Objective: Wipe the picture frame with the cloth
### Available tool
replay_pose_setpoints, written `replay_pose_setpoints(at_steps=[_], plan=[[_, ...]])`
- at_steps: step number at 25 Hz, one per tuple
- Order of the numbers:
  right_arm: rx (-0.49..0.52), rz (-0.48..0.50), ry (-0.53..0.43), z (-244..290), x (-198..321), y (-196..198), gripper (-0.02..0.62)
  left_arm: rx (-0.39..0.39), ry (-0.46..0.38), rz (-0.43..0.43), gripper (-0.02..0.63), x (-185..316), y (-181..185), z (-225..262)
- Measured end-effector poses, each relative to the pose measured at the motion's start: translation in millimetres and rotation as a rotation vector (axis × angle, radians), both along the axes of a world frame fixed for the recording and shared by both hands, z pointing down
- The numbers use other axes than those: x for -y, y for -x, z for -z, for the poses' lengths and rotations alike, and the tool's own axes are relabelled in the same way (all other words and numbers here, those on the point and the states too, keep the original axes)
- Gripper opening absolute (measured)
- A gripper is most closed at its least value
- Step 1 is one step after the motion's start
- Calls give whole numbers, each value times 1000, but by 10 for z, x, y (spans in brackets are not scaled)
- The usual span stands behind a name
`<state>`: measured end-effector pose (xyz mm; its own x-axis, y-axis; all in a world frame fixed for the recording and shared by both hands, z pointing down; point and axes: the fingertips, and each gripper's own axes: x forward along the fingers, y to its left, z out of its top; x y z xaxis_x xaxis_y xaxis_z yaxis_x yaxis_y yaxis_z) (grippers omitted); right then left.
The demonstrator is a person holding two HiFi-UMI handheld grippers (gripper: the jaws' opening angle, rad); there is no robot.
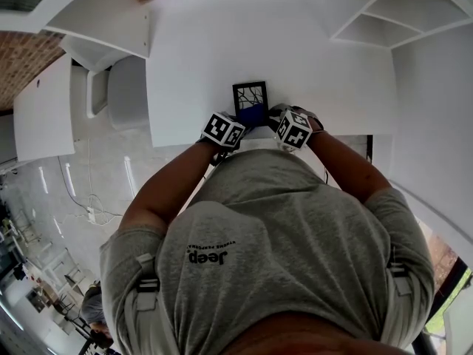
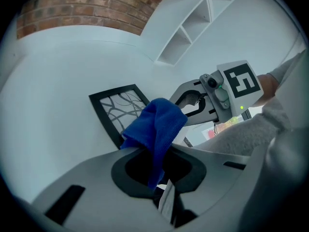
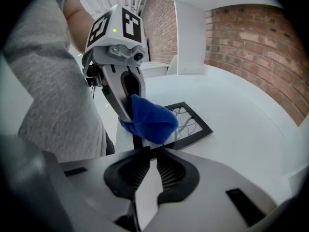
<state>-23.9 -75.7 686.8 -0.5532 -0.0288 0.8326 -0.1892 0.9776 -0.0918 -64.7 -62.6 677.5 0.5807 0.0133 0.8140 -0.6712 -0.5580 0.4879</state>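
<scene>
Cloth [image 2: 157, 122], blue and bunched, is clamped in the closed jaws of your left gripper [image 2: 150, 153] and hangs over the near end of the picture frame [image 1: 250, 95]. The frame lies flat by the near edge of the white table [image 1: 192, 65], its long axis running away from you, so the uncovered part lies ahead of the cloth and a stroke would likely go forward. Your right gripper [image 3: 150, 149] sits at the frame's near right corner, jaws a narrow slit apart; whether the tips nip the edge is unclear. The tabletop looks smooth, so the frame may slide. White shelves [image 1: 392, 13] and a brick wall [image 3: 251, 47] stand beyond.
</scene>
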Motion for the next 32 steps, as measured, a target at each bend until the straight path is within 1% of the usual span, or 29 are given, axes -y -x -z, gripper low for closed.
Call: replay_pose_setpoints(at_steps=[2,4,7,10,13,16,18,22,25,27,32], plan=[[-7,30,-18,6,-33,5,46,-3,2,14,55,25,16,-4],[-16,78,-60,-1,-56,20,46,-5,9,35,55,51,33,-8],[-24,126,-93,-19,-74,34,46,-26,-2,94,55,195,40,43],[-20,121,-74,-20,-70,25,46,-37,-49,160,55,552,36,128],[-15,106,-69,-10,-67,21,46,-22,-92,187,55,945,-26,173],[-10,94,-76,-5,-70,31,44,-10,-102,203,55,1219,-148,164],[-8,86,-78,-10,-71,34,44,15,-98,208,55,1306,-197,92],[-4,66,-77,-20,-71,46,43,55,-75,203,55,1221,-222,-44],[3,52,-79,-20,-63,30,43,69,-47,160,55,953,-275,-64],[9,46,-81,-15,-67,14,43,64,-19,136,55,713,-308,-67],[15,36,-78,-13,-53,-2,41,29,65,109,55,234,-332,-75]])
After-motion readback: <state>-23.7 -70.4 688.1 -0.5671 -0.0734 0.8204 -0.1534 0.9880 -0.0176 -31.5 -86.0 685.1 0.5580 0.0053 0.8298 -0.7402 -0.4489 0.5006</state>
